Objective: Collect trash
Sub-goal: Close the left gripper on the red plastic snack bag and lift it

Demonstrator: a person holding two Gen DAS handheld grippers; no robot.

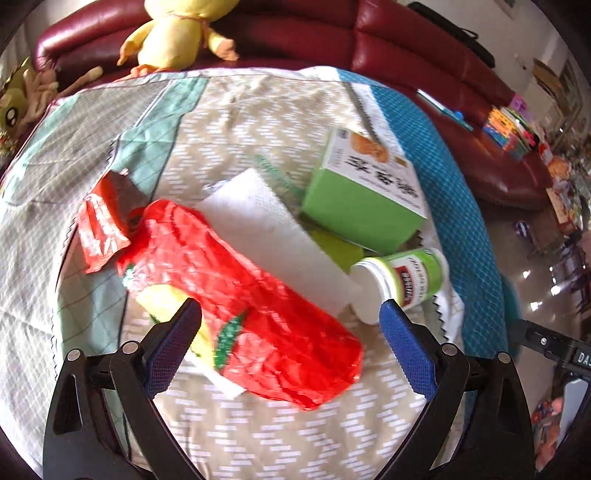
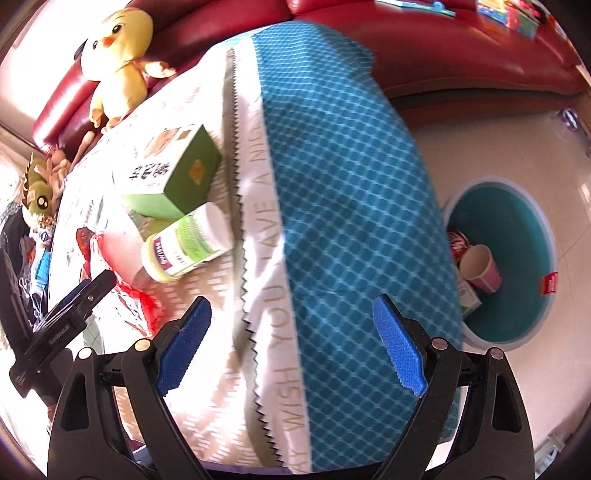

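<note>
A crumpled red snack bag (image 1: 236, 284) lies on the patterned cloth, with a white paper towel (image 1: 273, 236) beside it, a green box (image 1: 362, 192) and a white pill bottle (image 1: 402, 284) lying on its side. My left gripper (image 1: 291, 314) is open, its jaws on either side of the red bag's near end, just above it. My right gripper (image 2: 291, 310) is open and empty above the cloth's blue edge (image 2: 351, 206). In the right wrist view the box (image 2: 173, 173) and bottle (image 2: 188, 243) lie to the left. A teal bin (image 2: 517, 258) on the floor holds a paper cup (image 2: 480, 267) and a can.
A small red wrapper (image 1: 99, 229) lies left of the bag. A yellow plush chick (image 1: 173, 33) and a green plush toy (image 1: 14, 107) sit on the red sofa (image 1: 406, 48) behind the table. The left gripper's body (image 2: 59, 325) shows in the right wrist view.
</note>
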